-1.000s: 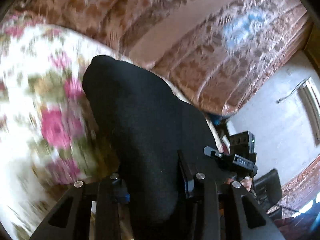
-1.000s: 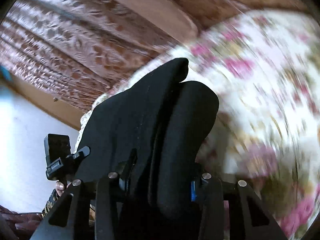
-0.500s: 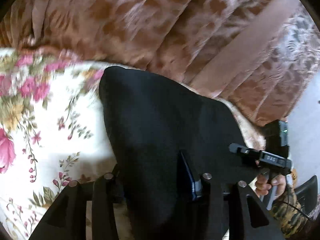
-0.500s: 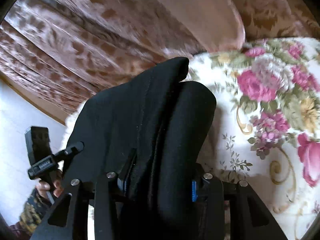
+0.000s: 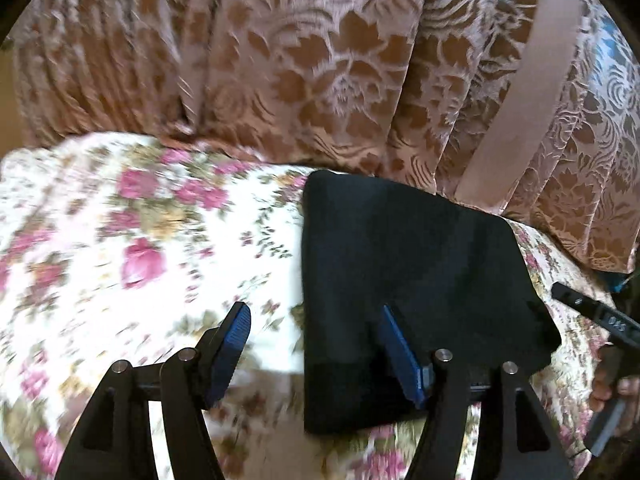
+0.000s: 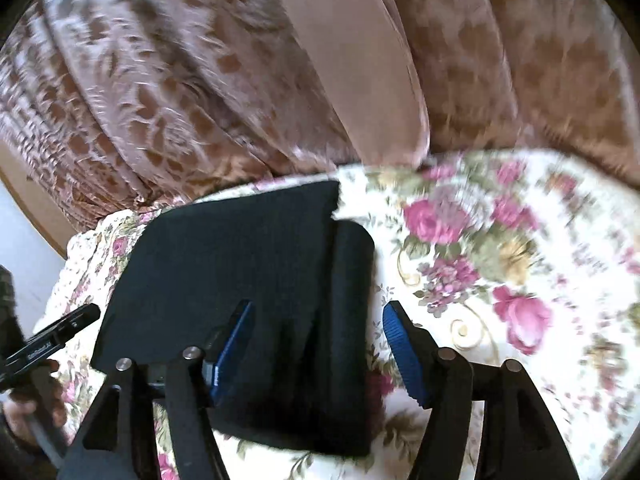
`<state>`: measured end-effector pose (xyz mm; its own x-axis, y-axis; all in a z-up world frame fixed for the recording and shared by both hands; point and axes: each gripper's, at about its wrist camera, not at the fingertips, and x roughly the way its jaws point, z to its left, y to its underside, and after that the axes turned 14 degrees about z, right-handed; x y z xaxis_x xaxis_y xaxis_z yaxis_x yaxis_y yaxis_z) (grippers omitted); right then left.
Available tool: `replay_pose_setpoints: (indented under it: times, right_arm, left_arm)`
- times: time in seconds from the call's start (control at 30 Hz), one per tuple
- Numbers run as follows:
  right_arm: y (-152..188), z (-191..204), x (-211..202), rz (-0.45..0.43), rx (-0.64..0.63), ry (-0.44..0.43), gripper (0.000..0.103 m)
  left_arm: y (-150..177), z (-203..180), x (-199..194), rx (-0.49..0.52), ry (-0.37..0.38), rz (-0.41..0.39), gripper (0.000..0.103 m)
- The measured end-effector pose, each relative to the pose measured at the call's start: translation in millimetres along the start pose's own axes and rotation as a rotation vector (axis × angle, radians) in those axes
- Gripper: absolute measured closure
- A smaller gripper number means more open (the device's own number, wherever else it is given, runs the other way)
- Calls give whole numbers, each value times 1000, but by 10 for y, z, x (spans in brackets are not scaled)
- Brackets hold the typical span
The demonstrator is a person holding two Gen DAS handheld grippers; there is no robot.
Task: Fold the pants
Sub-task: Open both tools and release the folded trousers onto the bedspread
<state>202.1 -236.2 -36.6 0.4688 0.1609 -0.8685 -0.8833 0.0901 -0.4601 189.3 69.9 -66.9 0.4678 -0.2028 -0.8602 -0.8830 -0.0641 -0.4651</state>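
Note:
The black pants [image 5: 420, 272] lie folded into a flat rectangle on the floral bedspread [image 5: 132, 240]. My left gripper [image 5: 318, 340] hovers over their left edge with its jaws opening. One blue pad [image 5: 236, 330] is above the bedspread and the other above the cloth, neither pressing. In the right wrist view the pants [image 6: 248, 264] show a doubled right edge. That edge sits between the opening jaws of my right gripper [image 6: 318, 340], whose pads [image 6: 400, 354] stand apart from it.
A brown flowered curtain [image 5: 320, 60] with a plain beige band [image 5: 516, 92] hangs right behind the bed. Each gripper shows at the other view's edge, the right gripper [image 5: 592, 314] and the left gripper [image 6: 52, 340], both held by a hand [image 5: 612, 388].
Both grippers held bunched black cloth a second ago. Their jaws have since spread and let go, and the pants now lie flat on the bedspread.

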Motion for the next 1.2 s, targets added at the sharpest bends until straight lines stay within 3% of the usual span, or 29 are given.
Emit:
replay_pose_setpoints:
  times: [0.17,0.3,0.7,1.2]
  right_arm:
    - [345,335,-224,-50,-13,110,34]
    - [656,646,-275,-74,-33,198,34]
    - [1126,1049,-554,-125,-61,228,34]
    - [1303,1220,-746,-156,-88,232,32]
  left_arm:
    - [431,-128,-385,7,-82,-79,35]
    - [713,-254,-558,24,-106,-107,35]
    - [1162,-424,-859,36,-103,-121,35]
    - [1293,-451,-1000,29,-119,-138,27]
